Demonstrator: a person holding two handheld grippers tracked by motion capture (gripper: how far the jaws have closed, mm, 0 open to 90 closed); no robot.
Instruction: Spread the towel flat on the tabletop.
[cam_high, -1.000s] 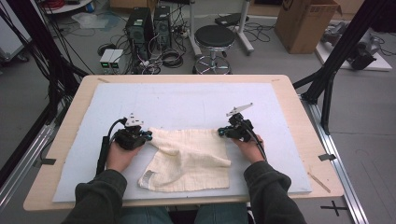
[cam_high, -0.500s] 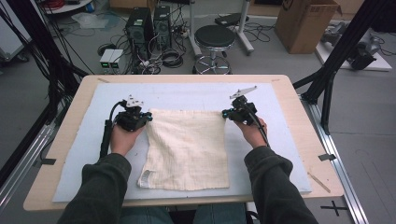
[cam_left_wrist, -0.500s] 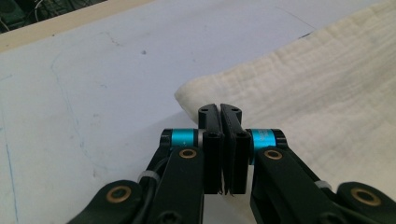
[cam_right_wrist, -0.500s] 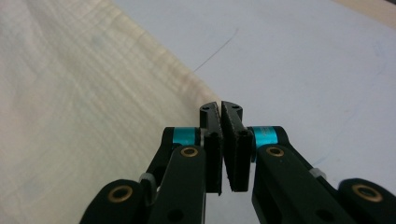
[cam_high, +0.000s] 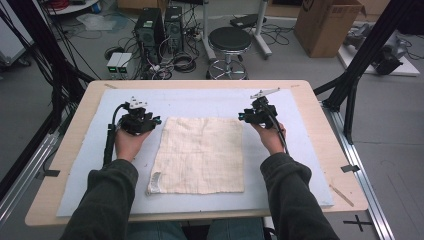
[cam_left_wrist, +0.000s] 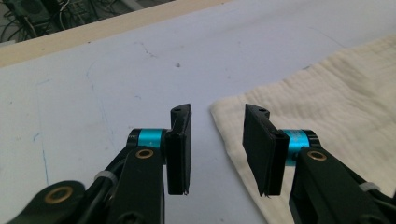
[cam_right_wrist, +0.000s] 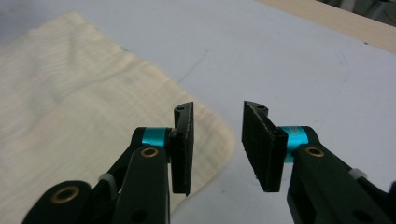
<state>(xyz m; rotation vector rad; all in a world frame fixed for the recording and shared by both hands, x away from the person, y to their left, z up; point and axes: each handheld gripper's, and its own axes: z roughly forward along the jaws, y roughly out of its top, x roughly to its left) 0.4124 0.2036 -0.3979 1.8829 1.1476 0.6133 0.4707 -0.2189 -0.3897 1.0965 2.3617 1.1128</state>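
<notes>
Two grippers: left gripper (cam_high: 150, 121) and right gripper (cam_high: 243, 116) flank the far corners, fingers just opened, holding nothing.
Cloth (cam_high: 200, 154): flat mid-table, released to lie spread out.
Table (cam_high: 320, 120): padded.

A cream cloth (cam_high: 200, 155), woven and faintly wrinkled, lies spread flat and roughly square on the pale blue mat (cam_high: 90, 170), with a small tag at its near left corner.
</notes>
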